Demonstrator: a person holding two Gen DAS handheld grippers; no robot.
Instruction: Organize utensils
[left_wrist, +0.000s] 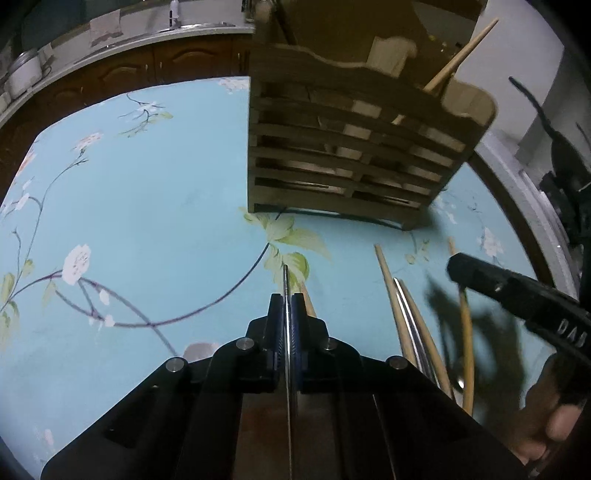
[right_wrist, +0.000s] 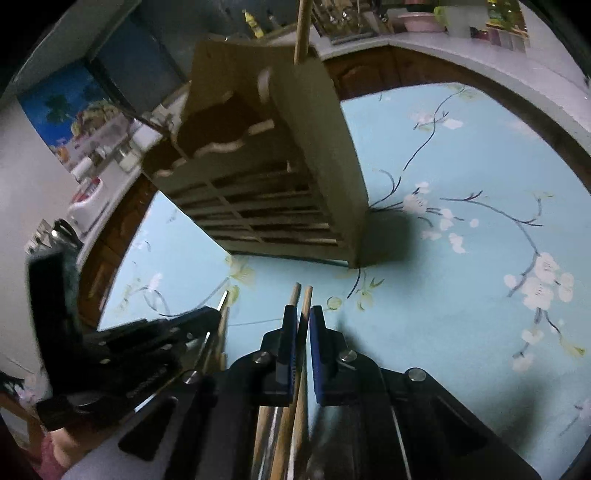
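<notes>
1. Clamping a metal chopstick (left_wrist: 285, 280), the left gripper (left_wrist: 287, 306) readies it for lifting.
2. Right gripper (right_wrist: 303, 321) pinches a wooden chopstick (right_wrist: 306, 299).
3. Slatted wooden holder (left_wrist: 343, 147) stands at twelve o'clock, one chopstick already inside.

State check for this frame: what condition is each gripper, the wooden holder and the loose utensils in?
Left gripper: shut on a thin metal utensil.
Right gripper: shut on a wooden stick.
Holder: upright on the table, one stick standing in it.
Loose utensils: lying flat on the table.
</notes>
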